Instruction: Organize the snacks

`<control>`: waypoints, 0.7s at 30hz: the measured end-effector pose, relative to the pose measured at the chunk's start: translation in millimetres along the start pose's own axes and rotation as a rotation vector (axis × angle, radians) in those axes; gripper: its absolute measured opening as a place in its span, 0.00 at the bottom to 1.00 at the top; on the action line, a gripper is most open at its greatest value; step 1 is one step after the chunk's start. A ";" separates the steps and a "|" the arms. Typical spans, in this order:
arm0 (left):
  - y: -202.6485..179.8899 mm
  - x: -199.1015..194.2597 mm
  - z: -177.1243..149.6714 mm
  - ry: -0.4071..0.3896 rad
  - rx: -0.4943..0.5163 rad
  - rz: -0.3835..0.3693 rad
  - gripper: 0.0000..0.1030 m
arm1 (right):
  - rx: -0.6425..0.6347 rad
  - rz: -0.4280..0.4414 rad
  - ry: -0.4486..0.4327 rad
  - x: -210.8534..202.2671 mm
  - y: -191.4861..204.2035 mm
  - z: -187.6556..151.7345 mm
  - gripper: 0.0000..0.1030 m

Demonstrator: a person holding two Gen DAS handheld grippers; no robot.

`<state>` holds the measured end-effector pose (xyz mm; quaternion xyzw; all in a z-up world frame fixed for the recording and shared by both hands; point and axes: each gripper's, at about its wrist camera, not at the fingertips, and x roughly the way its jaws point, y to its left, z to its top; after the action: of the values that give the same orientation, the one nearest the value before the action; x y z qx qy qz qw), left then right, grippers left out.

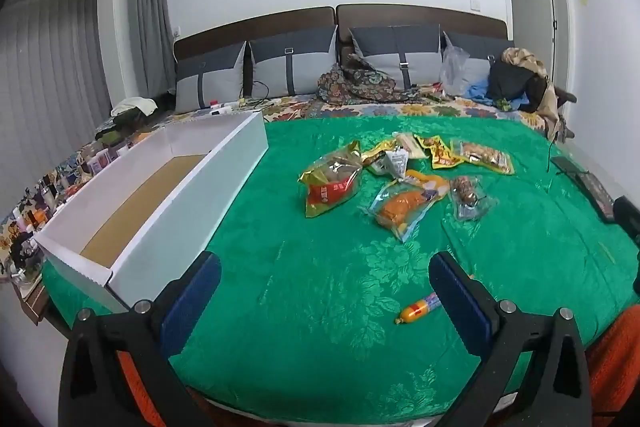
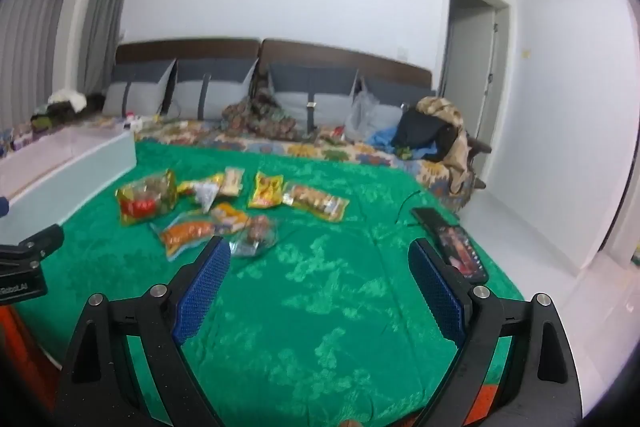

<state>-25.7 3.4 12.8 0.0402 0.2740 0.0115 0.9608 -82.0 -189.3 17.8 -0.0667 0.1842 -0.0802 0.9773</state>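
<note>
Both my grippers, left gripper (image 1: 325,285) and right gripper (image 2: 319,269), released, empty; sausage (image 1: 420,309) near box (image 1: 192,203) may roll when pinched.

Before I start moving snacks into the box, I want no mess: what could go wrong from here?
The sausage lies apart from the pile, close by the left gripper; it may be overlooked or rolled aside. The packets overlap, so a grab could drag a neighbour along. The phone rests near the bed's edge beside the right gripper; a sideways sweep might knock it off.
</note>
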 end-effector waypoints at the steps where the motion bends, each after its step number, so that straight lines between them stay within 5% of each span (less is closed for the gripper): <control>1: 0.6 0.0 -1.3 -0.007 0.003 0.011 1.00 | -0.004 0.003 0.011 2.7 2.5 -2.3 0.90; 8: 9.2 10.5 -14.4 0.007 -0.014 0.044 1.00 | 0.005 0.025 0.035 8.2 8.9 -19.8 0.90; 12: 7.5 8.4 -16.2 -0.028 0.019 0.066 1.00 | 0.011 0.016 -0.028 -1.1 9.9 -15.0 0.90; 21: 11.5 22.4 -20.2 -0.011 -0.007 0.043 1.00 | 0.017 0.064 -0.023 10.4 14.1 -23.7 0.90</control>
<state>-17.3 17.3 -15.1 0.0430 0.2678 0.0330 0.9619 -79.4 -179.8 -10.0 -0.0535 0.1743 -0.0498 0.9820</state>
